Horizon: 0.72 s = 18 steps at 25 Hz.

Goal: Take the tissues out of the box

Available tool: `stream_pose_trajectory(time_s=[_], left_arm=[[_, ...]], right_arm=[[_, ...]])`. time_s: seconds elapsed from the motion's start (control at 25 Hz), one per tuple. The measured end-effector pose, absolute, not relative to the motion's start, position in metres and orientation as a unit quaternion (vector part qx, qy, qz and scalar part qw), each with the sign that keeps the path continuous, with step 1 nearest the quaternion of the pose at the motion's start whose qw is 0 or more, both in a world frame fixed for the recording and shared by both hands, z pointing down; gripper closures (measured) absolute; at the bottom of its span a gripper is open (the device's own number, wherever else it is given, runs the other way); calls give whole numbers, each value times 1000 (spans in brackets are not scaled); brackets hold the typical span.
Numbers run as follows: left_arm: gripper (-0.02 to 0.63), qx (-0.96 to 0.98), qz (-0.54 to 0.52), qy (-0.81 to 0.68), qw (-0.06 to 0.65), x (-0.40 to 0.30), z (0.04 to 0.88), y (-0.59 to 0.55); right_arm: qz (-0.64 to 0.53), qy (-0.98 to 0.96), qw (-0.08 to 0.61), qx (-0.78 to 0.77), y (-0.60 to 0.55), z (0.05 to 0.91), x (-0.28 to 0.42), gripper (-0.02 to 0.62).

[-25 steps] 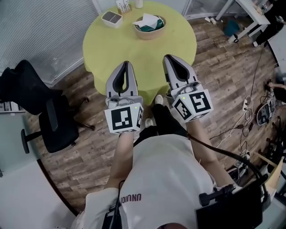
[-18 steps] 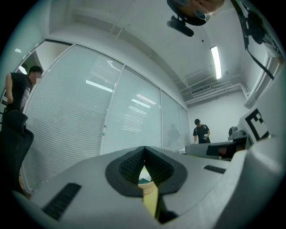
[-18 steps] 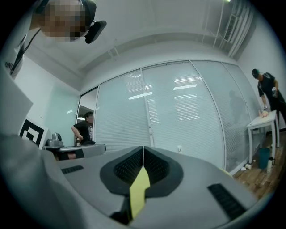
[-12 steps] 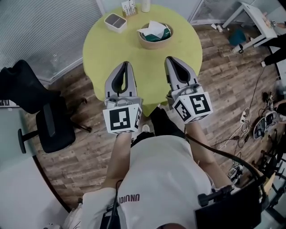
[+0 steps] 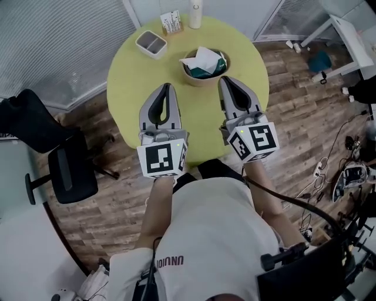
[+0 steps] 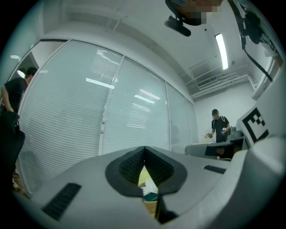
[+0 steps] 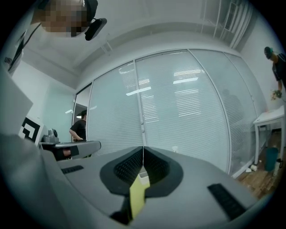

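An office room with a wood-plank floor and frosted glass walls behind lowered blinds. In the middle stands a round yellow-green table, with a black office chair off to its left.

On the far half of the table sits the round tissue box, beige outside and teal inside. A white tissue stands crumpled out of its top. Behind it are a small grey-and-white tray, a printed card stand and a white bottle.

I judge this to be the approach step: no tissue has been taken yet, and nothing is in either gripper.

My left gripper has its jaws pressed together and empty. Through the slit between its pads I glimpse the tissue and the teal of the box ahead. My right gripper is likewise closed on nothing, its tip just beside the near rim of the box as seen from above.

The next move, as I read it, calls for one gripper to part its jaws, come over the box and pinch the raised tissue. The other may need to steady the box so it does not lift.

Both forearms reach forward from my body, side by side. The grippers point level across the near half of the table, with their marker cubes facing back toward me.
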<state>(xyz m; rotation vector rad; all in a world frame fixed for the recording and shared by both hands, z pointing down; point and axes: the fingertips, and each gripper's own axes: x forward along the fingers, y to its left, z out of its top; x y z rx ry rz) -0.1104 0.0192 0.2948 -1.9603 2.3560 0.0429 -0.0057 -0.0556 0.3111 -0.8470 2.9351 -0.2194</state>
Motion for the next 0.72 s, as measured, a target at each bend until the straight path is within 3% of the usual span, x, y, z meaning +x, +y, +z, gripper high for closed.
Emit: stream_pose_trajectory(time_s=[0.72], left_arm=[[592, -631, -14, 775, 25, -120, 309, -35]], right_arm=[[-104, 957, 33, -269, -118, 329, -14, 575]])
